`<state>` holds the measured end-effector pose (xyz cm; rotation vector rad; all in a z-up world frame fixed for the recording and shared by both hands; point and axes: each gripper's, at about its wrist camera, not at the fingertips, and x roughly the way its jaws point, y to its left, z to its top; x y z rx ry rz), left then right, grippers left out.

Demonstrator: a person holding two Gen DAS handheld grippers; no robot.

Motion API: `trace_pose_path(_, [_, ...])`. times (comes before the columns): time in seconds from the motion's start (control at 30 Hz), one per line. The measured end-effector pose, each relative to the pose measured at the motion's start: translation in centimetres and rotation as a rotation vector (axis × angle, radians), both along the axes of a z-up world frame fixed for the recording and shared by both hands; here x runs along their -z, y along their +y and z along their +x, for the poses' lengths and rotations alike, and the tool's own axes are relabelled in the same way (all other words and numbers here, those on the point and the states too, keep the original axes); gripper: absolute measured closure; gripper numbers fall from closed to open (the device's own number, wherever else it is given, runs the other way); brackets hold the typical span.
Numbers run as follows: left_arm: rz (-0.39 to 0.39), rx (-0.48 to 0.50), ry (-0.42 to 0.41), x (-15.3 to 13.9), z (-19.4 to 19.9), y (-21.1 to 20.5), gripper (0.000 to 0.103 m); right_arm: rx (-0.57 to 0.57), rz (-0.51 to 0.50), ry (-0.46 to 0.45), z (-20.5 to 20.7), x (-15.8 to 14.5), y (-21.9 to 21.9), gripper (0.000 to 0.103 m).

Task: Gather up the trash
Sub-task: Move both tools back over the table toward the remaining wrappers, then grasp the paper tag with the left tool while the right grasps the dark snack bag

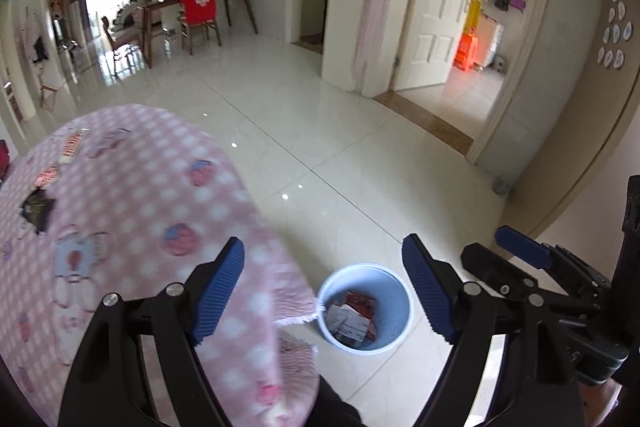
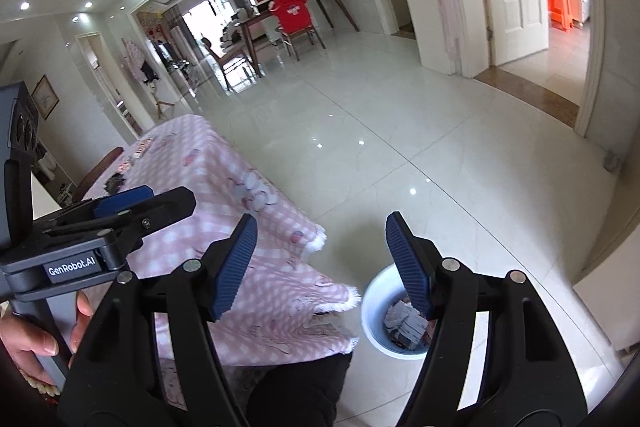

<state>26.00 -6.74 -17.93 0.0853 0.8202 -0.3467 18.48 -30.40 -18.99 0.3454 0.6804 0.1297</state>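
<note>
Fingers: left gripper (image 1: 323,289) spread wide, nothing between; right gripper (image 2: 321,265) apart too, empty. Floor (image 1: 340,147): glossy pale tile. Table (image 2: 224,187): pink dotted cloth, a few wrappers (image 1: 38,213) on top, print too blurred to read. Bin (image 1: 365,307): pale blue, round, on the floor just off the table corner, holding crumpled red-and-white packets. Left gripper's body reads "GenRobot.AI" (image 2: 74,270).
</note>
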Motion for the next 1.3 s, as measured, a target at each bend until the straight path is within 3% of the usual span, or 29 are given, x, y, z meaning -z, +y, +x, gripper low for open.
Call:
trace_pose_path(0.27, [0.048, -0.209, -0.063, -2.2, 0.3, 12.7, 0.018, -0.195, -0.067, -0.052, 3.6, -3.8, 10.6, 0.036])
trace_pose_path(0.53, [0.019, -0.515, -0.006, -0.9, 2.5, 28.5, 0.018, -0.420, -0.150, -0.036, 8.8, -4.6, 23.8, 0.036])
trace_pose_path(0.67, [0.004, -0.579, 0.041, 0.6, 3.6, 33.5, 0.018, -0.494, -0.185, -0.008, 11.2, -4.0, 29.3, 0.036])
trace_pose_path(0.87, [0.003, -0.561, 0.080, 2.9, 5.8, 36.4, 0.019, -0.548, -0.228, 0.032, 14.5, -2.7, 33.9, 0.036])
trace_pose_path(0.97, [0.010, -0.531, 0.099, 3.9, 6.8, 36.7, 0.030, -0.560, -0.244, 0.041, 15.6, -2.1, 35.3, 0.036])
trace_pose_path(1.1, [0.062, -0.490, 0.091, 4.1, 8.4, 35.7, 0.035, -0.569, -0.261, 0.049, 16.8, -1.6, 36.9, 0.036])
trace_pose_path(1.2, [0.095, -0.453, 0.070, 4.1, 8.8, 35.0, 0.054, -0.572, -0.274, 0.054, 17.8, -1.3, 37.8, 0.036])
trace_pose_path(1.27, [0.098, -0.436, 0.063, 4.0, 8.9, 34.7, 0.073, -0.579, -0.281, 0.058, 18.1, -1.0, 38.3, 0.036])
trace_pose_path(1.3, [0.101, -0.434, 0.059, 3.9, 8.9, 34.7, 0.077, -0.580, -0.289, 0.058, 18.3, -0.9, 38.6, 0.036])
